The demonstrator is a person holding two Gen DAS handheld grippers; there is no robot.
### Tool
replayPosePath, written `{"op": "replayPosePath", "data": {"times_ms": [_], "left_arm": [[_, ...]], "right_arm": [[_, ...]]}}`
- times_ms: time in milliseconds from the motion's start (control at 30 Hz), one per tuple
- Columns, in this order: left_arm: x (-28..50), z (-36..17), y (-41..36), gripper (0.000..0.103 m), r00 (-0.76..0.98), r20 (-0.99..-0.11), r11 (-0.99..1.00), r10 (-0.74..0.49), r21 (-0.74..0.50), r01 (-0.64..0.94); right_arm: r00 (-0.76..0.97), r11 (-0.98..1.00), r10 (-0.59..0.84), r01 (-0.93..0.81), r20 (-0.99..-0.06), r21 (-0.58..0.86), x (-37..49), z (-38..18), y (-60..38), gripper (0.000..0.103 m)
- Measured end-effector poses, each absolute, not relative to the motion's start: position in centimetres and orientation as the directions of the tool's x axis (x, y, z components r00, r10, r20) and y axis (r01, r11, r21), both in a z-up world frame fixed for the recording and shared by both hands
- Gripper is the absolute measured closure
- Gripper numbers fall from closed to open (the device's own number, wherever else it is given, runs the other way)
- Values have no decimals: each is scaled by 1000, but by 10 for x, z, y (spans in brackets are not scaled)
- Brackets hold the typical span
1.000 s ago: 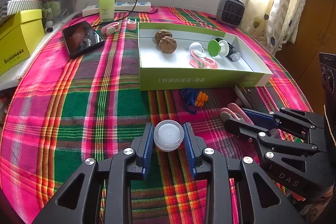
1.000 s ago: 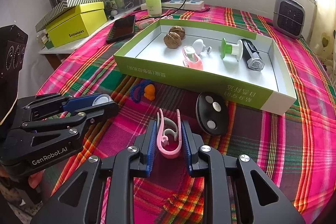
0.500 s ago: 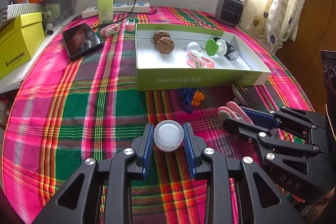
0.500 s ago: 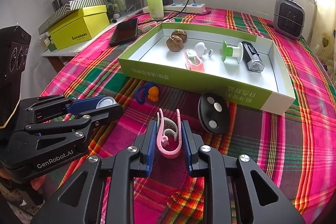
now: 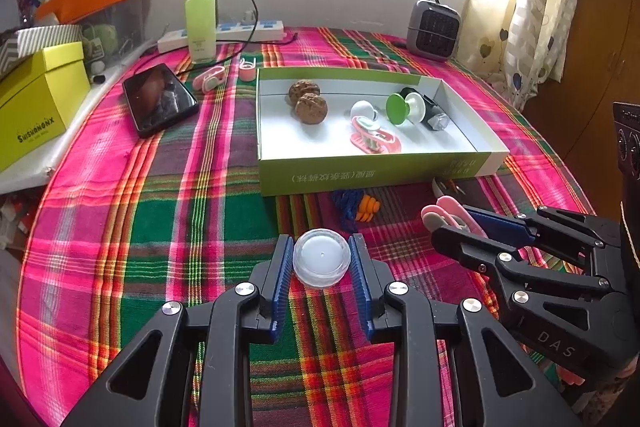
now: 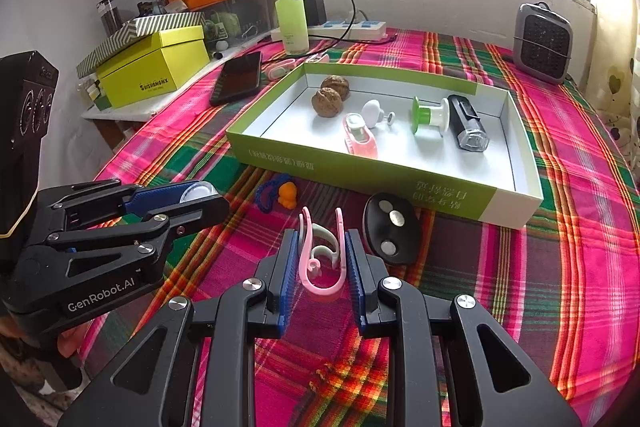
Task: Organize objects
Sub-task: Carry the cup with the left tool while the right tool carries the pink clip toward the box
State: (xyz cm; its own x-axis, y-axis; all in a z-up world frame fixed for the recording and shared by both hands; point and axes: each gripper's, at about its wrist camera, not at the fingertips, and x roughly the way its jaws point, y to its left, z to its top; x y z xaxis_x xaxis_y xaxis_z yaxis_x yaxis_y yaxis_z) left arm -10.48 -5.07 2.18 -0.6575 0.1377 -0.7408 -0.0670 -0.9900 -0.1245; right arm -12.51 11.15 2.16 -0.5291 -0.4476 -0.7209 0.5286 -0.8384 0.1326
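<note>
My left gripper (image 5: 322, 259) is shut on a small round clear jar with a white lid (image 5: 322, 258), held over the plaid cloth in front of the green box (image 5: 376, 175). My right gripper (image 6: 322, 259) is shut on a pink U-shaped clip (image 6: 320, 255); it also shows in the left wrist view as the right gripper (image 5: 456, 223). The left gripper (image 6: 200, 197) appears at the left of the right wrist view. Inside the box (image 6: 400, 183) lie two walnuts (image 6: 328, 101), a pink clip (image 6: 360, 139), a white knob (image 6: 374, 113), a green-and-white spool (image 6: 430, 115) and a black light (image 6: 466, 127).
On the cloth before the box lie a blue cord with an orange charm (image 6: 286, 193) and a black oval remote (image 6: 392, 229). A phone (image 5: 158, 99), green bottle (image 5: 200, 15), power strip (image 5: 224, 35), small heater (image 5: 434, 29) and yellow box (image 5: 34, 107) stand farther back.
Both grippers keep their grip. The views have shifted slightly, with the green box appearing a little farther off.
</note>
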Motion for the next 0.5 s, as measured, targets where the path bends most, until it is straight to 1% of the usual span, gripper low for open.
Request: {"op": "replayPosePath", "data": {"times_ms": [500], "left_arm": [[-117, 42, -36, 77, -687, -713, -990, 138, -111, -84]], "right_arm": [[-569, -851, -453, 506, -686, 143, -135, 39, 125, 79]]}}
